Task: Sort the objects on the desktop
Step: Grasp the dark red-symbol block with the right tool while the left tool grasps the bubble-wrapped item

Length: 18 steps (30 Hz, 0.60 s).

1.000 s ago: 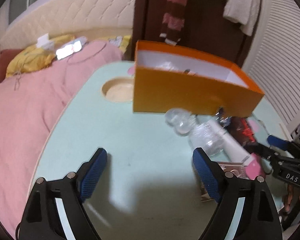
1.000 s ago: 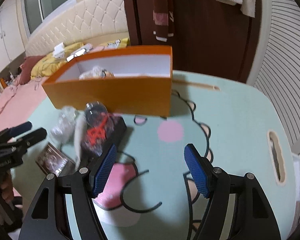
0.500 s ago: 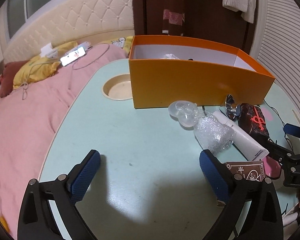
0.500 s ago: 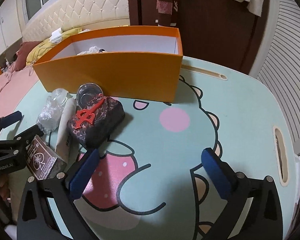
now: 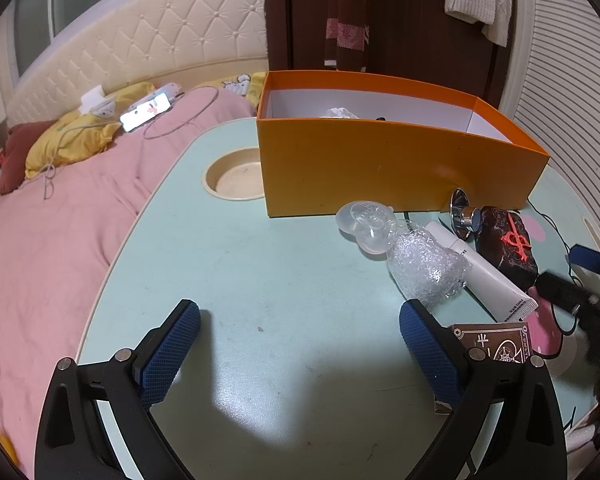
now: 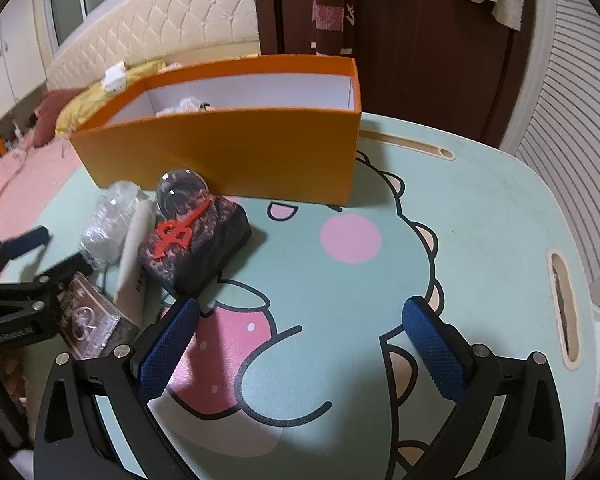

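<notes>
Left gripper (image 5: pixel 300 336), lower frame: jaws spread wide over bare worktop (image 5: pixel 260 264), having just opened, nothing between. Right gripper (image 6: pixel 300 336): jaws spread, just opened further, empty, over the dinosaur print. Card box (image 5: pixel 496 340) lower right; beyond it white tube (image 5: pixel 484 276), bubble wrap (image 5: pixel 428 268), dark pouch (image 5: pixel 508 248). Orange box (image 5: pixel 380 168) upper centre, farthest.

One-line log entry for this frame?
left gripper: open, empty | right gripper: open, empty | orange cardboard box: few items inside | clutter beside box: unsorted
</notes>
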### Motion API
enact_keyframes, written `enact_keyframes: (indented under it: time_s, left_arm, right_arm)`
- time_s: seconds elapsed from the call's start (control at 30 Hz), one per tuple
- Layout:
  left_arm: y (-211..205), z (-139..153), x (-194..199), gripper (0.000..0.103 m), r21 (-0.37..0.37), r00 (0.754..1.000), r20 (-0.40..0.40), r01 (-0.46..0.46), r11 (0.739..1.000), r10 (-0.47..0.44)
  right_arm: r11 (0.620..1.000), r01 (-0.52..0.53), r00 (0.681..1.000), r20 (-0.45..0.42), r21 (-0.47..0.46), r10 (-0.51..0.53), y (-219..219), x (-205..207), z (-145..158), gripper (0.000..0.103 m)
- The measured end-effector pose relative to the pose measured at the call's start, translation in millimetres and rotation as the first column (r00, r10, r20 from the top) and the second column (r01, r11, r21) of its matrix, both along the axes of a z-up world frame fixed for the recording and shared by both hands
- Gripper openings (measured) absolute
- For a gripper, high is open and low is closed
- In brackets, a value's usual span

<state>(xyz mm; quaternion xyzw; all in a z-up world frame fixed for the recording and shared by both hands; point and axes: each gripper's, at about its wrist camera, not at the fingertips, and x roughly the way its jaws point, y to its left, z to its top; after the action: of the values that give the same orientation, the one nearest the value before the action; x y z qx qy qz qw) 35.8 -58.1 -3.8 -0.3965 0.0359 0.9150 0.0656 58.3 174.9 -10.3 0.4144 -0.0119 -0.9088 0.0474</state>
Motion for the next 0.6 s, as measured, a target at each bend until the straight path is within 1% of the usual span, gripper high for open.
enact_keyframes:
  time_s: [0.03,0.13,0.27,0.3,0.33,0.4,0.43,0.5,0.6]
  left_arm:
    - [0.4,-0.1,0.0,0.1,0.0,1.0,0.0,0.0,1.0,0.0]
    - [1.5,-0.1,-0.2,0.1,0.0,1.0,0.0,0.001,1.0,-0.001]
    - [1.4,-0.5,-0.6,0.1,0.001,1.0,0.0,0.002,1.0,-0.002]
    - [1.0,-0.6,-0.6,0.1,0.001,1.0,0.0,0.002,1.0,-0.002]
    - [0.8,-0.6,-0.6,0.1,0.001,1.0,0.0,0.002,1.0,-0.002]
    - [1.4,-0.6,-0.6,0.1,0.001,1.0,0.0,0.002,1.0,-0.002]
    - [1.7,-0.6,-0.6,0.1,0.001,1.0,0.0,0.002,1.0,-0.002]
    - [3.0,-0.1,-0.9,0.1,0.002,1.0,0.001,-0.001,1.0,0.001]
    - [3.7,0.5,-1.2,0.1,0.003,1.0,0.001,-0.003,1.0,0.003]
  right_arm:
    - [1.0,-0.006,1.0,-0.017,-0.016,0.006,0.5,1.3,3.2,0.094]
    - [0.998,-0.029,0.998,-0.064,-0.057,0.026,-2.6,1.3,14.4,0.091]
    - [0.99,-0.058,0.997,-0.048,-0.127,0.052,-14.9,-14.6,20.6,0.09]
    - [0.988,-0.06,0.998,-0.037,-0.142,0.055,-18.6,-20.2,20.6,0.085]
    - [0.988,-0.062,0.998,-0.022,-0.143,0.06,-23.0,-25.8,19.6,0.079]
    - [0.99,-0.071,0.997,0.016,-0.122,0.073,-33.5,-37.4,14.0,0.073]
    - [0.991,-0.073,0.997,0.028,-0.115,0.077,-37.1,-40.7,10.8,0.071]
    - [0.99,-0.078,0.996,0.042,-0.117,0.084,-39.7,-42.6,6.7,0.07]
    - [0.995,-0.075,0.996,0.038,-0.069,0.078,-39.6,-39.7,4.6,0.061]
